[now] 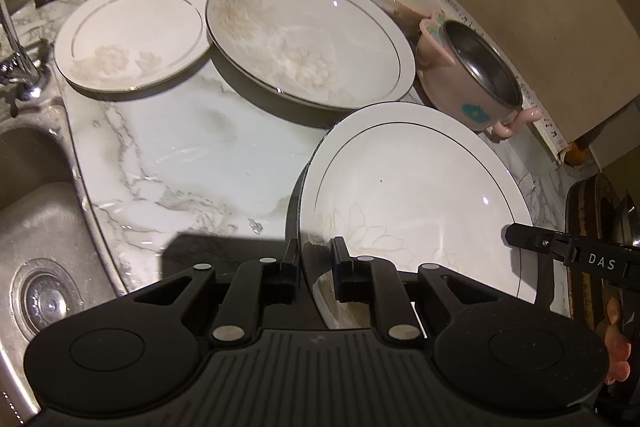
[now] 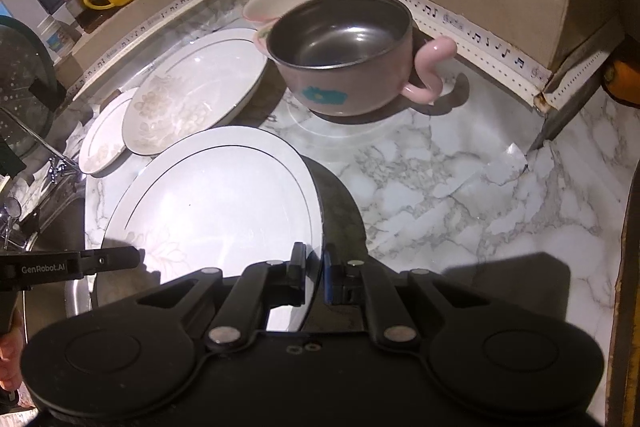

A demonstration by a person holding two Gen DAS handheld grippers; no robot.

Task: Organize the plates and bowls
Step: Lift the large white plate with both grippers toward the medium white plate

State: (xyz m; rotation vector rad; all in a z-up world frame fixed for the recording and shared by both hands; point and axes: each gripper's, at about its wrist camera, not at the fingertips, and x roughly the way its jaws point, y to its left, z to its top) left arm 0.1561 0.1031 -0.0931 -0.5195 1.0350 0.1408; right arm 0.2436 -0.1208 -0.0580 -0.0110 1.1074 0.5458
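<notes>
Both grippers, left gripper (image 1: 316, 259) and right gripper (image 2: 314, 263), clamp opposite rims of the large plate (image 1: 412, 195) near the countertop's (image 1: 180, 147) front edge, where uneven lifting could tip it onto the far plates (image 1: 308, 35).

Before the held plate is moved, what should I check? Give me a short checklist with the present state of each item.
1. Left gripper shut on the plate rim: ok.
2. Right gripper shut on the opposite rim: ok.
3. Plate clear of the big plate behind it: cannot tell, the edges overlap in the left wrist view.
4. Metal bowl apart from the held plate: ok.
5. Bare counter beside the sink: ok.
6. Plate underside free of the counter: cannot tell.
</notes>
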